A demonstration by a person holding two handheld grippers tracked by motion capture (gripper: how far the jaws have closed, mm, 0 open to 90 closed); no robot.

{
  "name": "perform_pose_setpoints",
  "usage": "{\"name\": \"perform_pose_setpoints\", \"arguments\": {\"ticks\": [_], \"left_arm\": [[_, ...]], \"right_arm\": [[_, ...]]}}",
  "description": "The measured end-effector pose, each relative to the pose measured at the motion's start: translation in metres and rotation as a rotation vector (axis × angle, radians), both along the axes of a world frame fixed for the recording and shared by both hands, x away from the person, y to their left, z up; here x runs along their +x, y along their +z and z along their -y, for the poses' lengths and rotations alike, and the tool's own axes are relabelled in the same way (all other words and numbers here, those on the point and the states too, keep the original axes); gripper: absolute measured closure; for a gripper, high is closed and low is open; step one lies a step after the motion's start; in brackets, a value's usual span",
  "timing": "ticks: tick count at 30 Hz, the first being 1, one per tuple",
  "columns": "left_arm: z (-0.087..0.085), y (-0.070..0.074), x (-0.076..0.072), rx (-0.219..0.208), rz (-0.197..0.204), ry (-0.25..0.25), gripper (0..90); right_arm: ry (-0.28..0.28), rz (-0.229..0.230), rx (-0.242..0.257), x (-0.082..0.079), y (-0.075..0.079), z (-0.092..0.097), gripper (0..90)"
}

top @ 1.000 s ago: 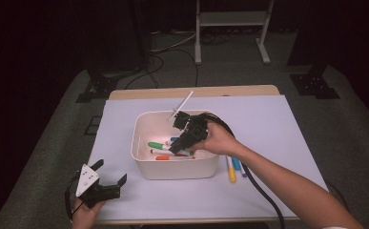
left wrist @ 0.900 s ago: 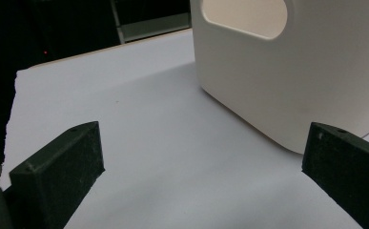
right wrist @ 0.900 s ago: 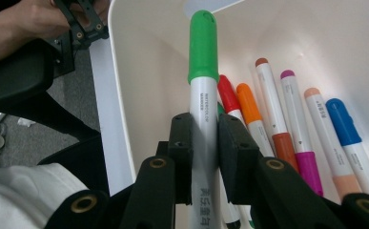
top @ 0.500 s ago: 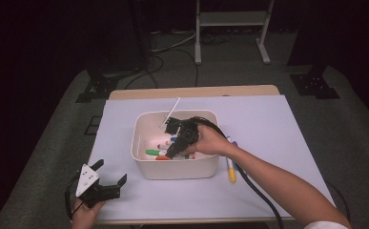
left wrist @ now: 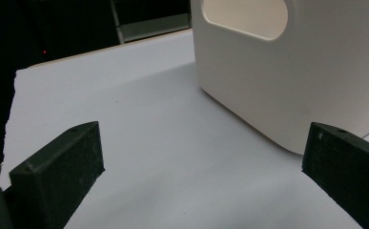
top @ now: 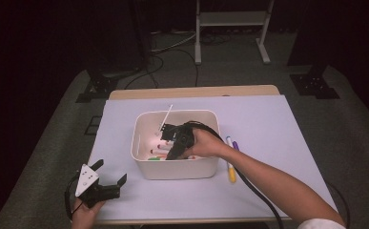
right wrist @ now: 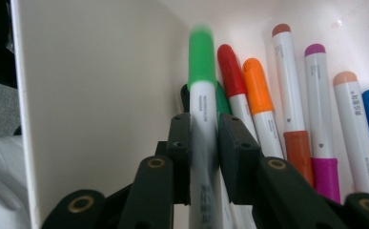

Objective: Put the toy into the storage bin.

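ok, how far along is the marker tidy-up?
Done: several markers lie in the white bin. In hand: right gripper inside the bin, jaws just opening around a green marker. To do: two loose markers on the table beside the bin; left gripper idle, open.

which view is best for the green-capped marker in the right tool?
Right gripper view: the green-capped marker stands close up, blurred, between the right tool pads inside the bin. High view gives a thin white stick above the bin. Left gripper view gives the bin's outer wall.
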State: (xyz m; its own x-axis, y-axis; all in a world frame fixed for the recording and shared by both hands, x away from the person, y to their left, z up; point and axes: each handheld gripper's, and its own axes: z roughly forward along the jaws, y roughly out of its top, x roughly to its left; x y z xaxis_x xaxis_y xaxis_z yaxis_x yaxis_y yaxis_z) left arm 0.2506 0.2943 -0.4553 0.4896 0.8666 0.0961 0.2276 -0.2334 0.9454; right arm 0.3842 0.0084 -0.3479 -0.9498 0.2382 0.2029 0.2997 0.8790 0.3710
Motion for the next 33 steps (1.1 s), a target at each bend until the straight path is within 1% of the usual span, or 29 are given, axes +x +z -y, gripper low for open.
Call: {"name": "perform_pose_setpoints", "arguments": {"ticks": [5, 7, 9, 12, 16, 22, 24, 25, 26, 30, 33], "left_arm": [[0.0, 0.0, 0.0, 0.005, -0.001, -0.002, 0.0], [0.0, 0.0, 0.0, 0.007, -0.001, -0.001, 0.0], [0.0, 0.0, 0.0, 0.005, 0.002, -0.001, 0.0], [0.0, 0.0, 0.0, 0.001, 0.004, 0.001, 0.0], [0.0, 0.0, 0.0, 0.006, 0.003, 0.0, 0.0], [0.001, 0.0, 0.0, 0.007, 0.003, 0.003, 0.0], [0.001, 0.0, 0.0, 0.009, 0.002, 0.003, 0.0], [0.001, 0.0, 0.0, 0.009, 0.001, 0.003, 0.0], [0.001, 0.0, 0.0, 0.009, 0.002, 0.004, 0.0], [0.001, 0.0, 0.0, 0.011, 0.003, 0.004, 0.0], [0.001, 0.0, 0.0, 0.011, 0.004, 0.005, 0.0]], "right_arm": [[-0.017, 0.002, 0.023, 0.0, 0.007, 0.005, 70.9], [-0.025, 0.022, 0.038, -0.001, 0.013, 0.009, 70.9], [-0.04, 0.028, 0.062, -0.002, 0.021, 0.016, 70.0], [-0.058, 0.055, 0.102, -0.006, 0.035, 0.028, 67.6], [-0.085, 0.094, 0.159, -0.013, 0.054, 0.05, 65.0], [-0.15, 0.145, 0.229, -0.022, 0.075, 0.089, 62.3], [-0.171, 0.163, 0.247, -0.024, 0.08, 0.103, 61.6], [-0.194, 0.171, 0.25, -0.025, 0.082, 0.111, 60.8], [-0.197, 0.181, 0.252, -0.026, 0.083, 0.116, 60.1], [-0.264, 0.195, 0.28, -0.029, 0.086, 0.144, 58.2], [-0.31, 0.207, 0.298, -0.031, 0.086, 0.165, 56.6]]}}
